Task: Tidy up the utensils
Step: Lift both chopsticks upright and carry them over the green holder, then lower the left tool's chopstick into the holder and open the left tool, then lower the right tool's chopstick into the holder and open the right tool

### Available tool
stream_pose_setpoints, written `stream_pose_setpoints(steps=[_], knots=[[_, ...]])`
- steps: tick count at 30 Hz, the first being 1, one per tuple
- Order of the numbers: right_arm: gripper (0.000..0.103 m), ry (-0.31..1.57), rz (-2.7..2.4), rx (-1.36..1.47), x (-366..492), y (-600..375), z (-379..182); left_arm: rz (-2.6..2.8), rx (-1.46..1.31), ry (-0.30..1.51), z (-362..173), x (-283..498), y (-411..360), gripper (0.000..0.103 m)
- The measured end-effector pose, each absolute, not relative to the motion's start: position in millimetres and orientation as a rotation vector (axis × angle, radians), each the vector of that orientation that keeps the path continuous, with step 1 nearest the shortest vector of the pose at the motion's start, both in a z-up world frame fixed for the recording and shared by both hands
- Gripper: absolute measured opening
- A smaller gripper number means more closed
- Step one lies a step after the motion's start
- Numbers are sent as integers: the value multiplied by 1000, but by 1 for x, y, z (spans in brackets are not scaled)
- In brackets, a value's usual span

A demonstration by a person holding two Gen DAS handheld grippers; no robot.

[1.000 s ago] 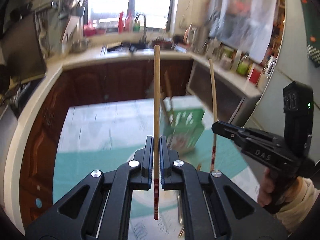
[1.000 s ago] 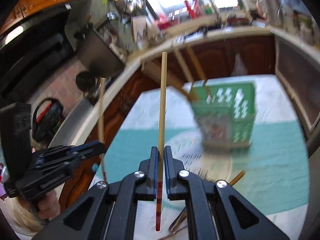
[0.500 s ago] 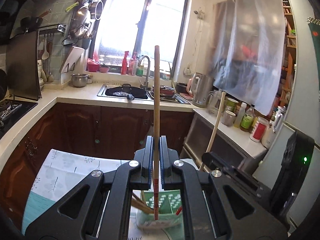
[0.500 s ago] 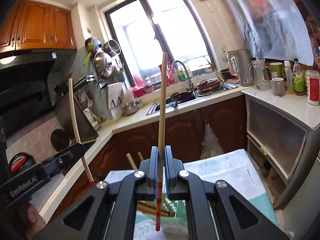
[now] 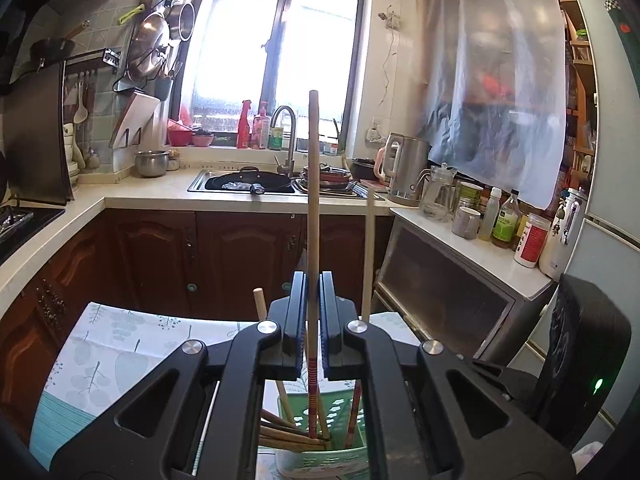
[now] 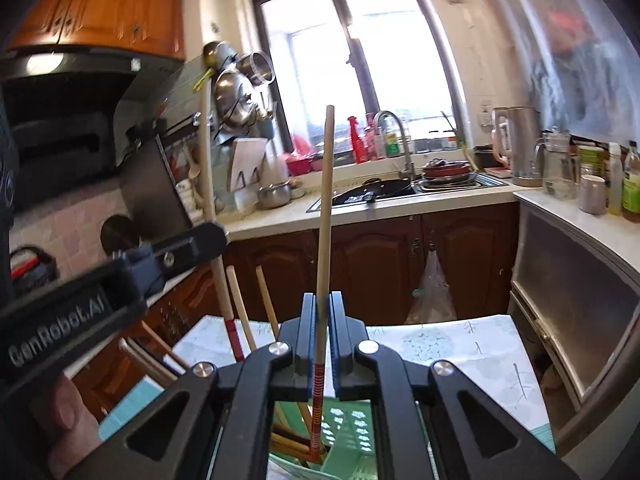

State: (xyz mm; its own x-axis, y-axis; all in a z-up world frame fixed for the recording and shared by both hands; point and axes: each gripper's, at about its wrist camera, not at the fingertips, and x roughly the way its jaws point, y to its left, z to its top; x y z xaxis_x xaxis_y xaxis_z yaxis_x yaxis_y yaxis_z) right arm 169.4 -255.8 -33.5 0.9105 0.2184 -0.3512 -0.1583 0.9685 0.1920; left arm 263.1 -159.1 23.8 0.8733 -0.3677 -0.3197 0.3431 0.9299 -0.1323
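My left gripper [image 5: 313, 332] fingers clamped on an upright red-banded wooden chopstick [image 5: 313, 208], my right gripper [image 6: 322, 340] likewise on its chopstick [image 6: 325, 216], both tips inside green perforated plastic basket [image 5: 340, 412] at six o'clock on counter [image 5: 112, 344].

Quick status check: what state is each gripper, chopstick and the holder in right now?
Left gripper: shut on a chopstick.
Left wooden chopstick with red-striped tip: held upright, striped tip down in the basket.
Right gripper: shut on a chopstick.
Right wooden chopstick with red-striped tip: held upright, tip down in the basket.
Green perforated plastic basket: upright on the table, already holding several wooden chopsticks leaning inside.
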Motion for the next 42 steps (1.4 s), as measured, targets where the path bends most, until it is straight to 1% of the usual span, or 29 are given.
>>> stream_pose_setpoints(steps=[6,7,8,10,11,19,24,32,39,40,41,42], knots=[[6,465,279,29,169,-245,-49,-399,-24,416,15,261,-155,7],[6,479,294,24,168,-243,-50,-400,-13,426,14,261,-155,14],[6,492,310,22,167,-242,-50,-400,-10,436,14,259,-154,27],[6,524,331,11,167,-239,-50,-393,-23,432,17,254,-148,40],[6,546,337,4,167,-237,-51,-390,-37,423,20,250,-144,42],[6,596,374,1,152,-227,-50,-395,-83,421,52,216,-99,42],[6,634,364,82,156,-236,-42,-347,-110,448,55,199,-56,45],[7,733,339,187,189,-239,-38,-267,-167,580,26,193,-5,45],[7,832,326,174,218,-223,-40,-254,-237,660,-13,188,18,45],[10,844,319,166,221,-221,-39,-250,-246,670,-17,187,21,45],[15,847,313,153,222,-220,-38,-245,-255,682,-24,184,27,45],[18,845,312,140,221,-219,-37,-241,-259,692,-30,183,27,45]])
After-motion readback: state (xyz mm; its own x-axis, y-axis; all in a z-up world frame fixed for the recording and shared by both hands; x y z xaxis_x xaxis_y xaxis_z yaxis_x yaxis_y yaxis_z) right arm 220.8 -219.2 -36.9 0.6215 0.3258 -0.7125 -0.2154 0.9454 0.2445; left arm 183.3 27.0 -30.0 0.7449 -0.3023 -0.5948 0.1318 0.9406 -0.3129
